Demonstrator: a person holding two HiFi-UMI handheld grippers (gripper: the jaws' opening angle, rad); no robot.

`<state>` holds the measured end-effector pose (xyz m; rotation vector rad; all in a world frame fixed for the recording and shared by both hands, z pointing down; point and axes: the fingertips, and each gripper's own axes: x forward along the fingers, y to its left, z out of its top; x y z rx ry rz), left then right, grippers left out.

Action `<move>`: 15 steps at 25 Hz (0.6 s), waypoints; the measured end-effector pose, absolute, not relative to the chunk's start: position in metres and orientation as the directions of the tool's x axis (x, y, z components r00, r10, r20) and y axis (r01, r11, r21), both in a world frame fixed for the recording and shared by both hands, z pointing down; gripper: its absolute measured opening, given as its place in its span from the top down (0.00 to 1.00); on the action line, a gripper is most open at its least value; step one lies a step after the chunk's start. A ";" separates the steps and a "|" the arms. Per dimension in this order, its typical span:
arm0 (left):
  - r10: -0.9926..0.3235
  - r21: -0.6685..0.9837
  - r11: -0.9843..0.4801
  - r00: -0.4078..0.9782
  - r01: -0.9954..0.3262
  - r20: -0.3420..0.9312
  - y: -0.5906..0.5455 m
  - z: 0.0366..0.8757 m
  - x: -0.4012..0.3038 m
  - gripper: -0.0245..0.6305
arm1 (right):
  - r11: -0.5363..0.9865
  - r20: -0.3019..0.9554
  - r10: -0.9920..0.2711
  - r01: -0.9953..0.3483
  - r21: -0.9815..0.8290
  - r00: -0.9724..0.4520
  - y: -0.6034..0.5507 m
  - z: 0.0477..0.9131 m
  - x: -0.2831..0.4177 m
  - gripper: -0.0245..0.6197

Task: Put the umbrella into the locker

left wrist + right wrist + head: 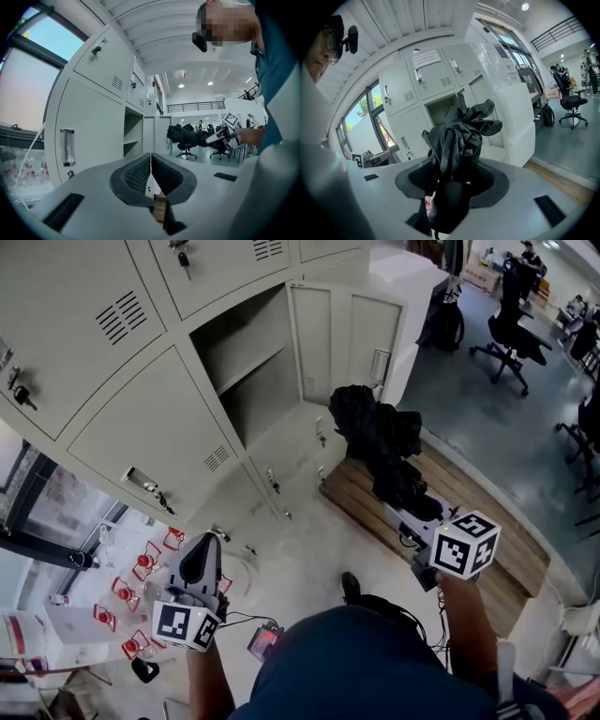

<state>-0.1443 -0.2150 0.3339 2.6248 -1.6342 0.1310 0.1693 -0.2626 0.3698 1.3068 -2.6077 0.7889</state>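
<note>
A folded black umbrella (382, 446) sticks out of my right gripper (405, 507), whose jaws are shut on its lower part near the handle. In the right gripper view the crumpled umbrella (457, 136) rises from between the pads and points toward the open locker (440, 110). That open locker (258, 371) is empty, with one shelf inside and its door (349, 334) swung out to the right. My left gripper (200, 568) hangs low at the left, jaws shut with nothing between them; the left gripper (150, 173) faces the locker row.
Closed grey lockers (141, 437) with handles and keys surround the open one. A wooden bench (469, 521) lies on the floor below the umbrella. Office chairs (511, 334) stand far right. Red-and-white objects (141, 568) lie on a surface at lower left.
</note>
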 end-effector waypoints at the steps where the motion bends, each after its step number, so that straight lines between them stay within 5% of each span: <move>1: -0.898 0.000 -0.429 0.427 -0.903 0.104 -0.217 0.337 -0.146 0.93 | 0.498 0.335 -0.704 -0.771 -0.397 -0.626 -0.272 0.372 0.168 0.63; 15: -0.936 0.042 -0.305 0.307 -0.951 0.172 -0.253 0.363 -0.172 0.93 | 0.559 0.392 -0.603 -0.718 -0.415 -0.695 -0.379 0.400 0.126 0.62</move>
